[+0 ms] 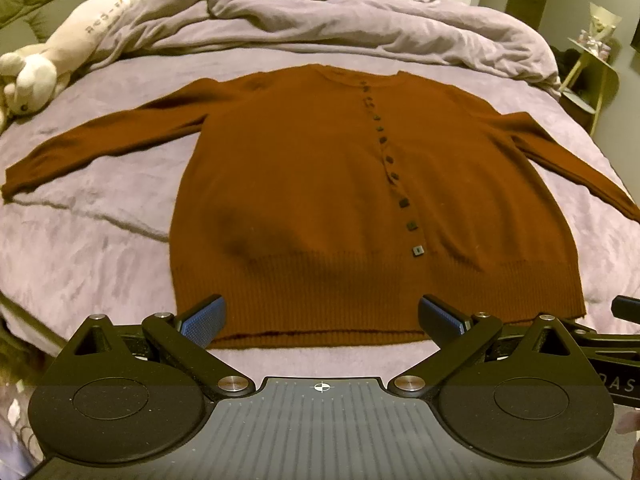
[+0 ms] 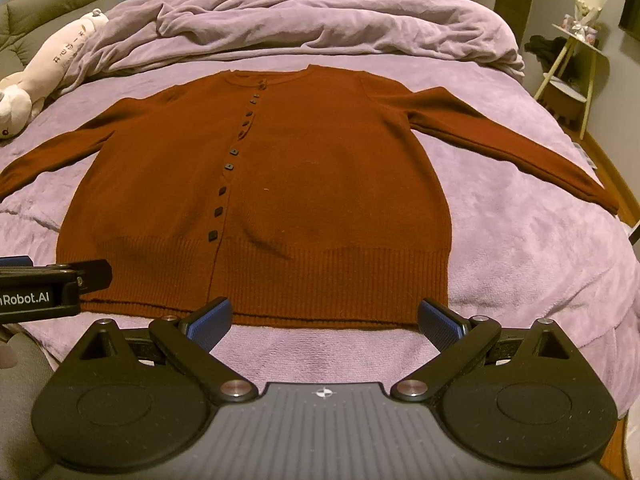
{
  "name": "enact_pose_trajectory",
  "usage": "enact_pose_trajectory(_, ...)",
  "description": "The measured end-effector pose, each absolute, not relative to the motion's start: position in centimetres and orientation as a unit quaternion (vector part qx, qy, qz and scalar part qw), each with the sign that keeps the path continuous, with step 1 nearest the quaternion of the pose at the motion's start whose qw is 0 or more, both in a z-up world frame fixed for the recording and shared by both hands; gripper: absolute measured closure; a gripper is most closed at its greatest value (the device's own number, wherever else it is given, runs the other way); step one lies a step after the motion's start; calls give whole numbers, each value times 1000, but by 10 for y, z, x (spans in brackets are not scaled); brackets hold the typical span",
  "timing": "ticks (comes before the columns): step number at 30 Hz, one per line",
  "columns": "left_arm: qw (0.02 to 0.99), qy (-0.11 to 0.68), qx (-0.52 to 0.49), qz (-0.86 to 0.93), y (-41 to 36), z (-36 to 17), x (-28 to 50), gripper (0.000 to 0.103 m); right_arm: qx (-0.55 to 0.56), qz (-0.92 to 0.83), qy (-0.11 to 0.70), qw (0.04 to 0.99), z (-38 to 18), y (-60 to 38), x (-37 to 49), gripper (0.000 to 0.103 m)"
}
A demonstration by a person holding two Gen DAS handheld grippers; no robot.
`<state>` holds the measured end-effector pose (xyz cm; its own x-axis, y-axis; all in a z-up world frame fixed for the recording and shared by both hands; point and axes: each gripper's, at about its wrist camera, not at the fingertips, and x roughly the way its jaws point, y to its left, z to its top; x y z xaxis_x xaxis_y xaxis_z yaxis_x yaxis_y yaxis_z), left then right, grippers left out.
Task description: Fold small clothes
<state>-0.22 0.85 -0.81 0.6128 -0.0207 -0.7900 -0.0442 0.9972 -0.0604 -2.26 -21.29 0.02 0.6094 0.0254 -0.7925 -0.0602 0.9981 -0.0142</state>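
A rust-brown buttoned cardigan (image 1: pixel 312 184) lies flat, front up, on the purple bedspread (image 1: pixel 80 248), both sleeves spread out to the sides. Dark square buttons run down its middle. My left gripper (image 1: pixel 322 316) hovers open just in front of the ribbed hem, holding nothing. In the right wrist view the same cardigan (image 2: pixel 304 184) fills the centre, and my right gripper (image 2: pixel 324 318) is open at the hem's right half, also holding nothing. The left gripper's side (image 2: pixel 52 288) shows at the left edge there.
A crumpled purple duvet (image 1: pixel 340 20) is bunched at the far end of the bed. A long white plush toy (image 1: pixel 60 60) lies at the far left. A small side table (image 2: pixel 576 52) with items stands right of the bed, beyond its edge.
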Motion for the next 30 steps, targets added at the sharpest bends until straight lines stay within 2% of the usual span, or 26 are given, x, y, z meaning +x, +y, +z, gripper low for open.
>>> enact_pose_trajectory(30, 896, 442, -38, 9, 7, -10, -3, 0, -13, 24, 439, 898, -1, -215, -25, 4)
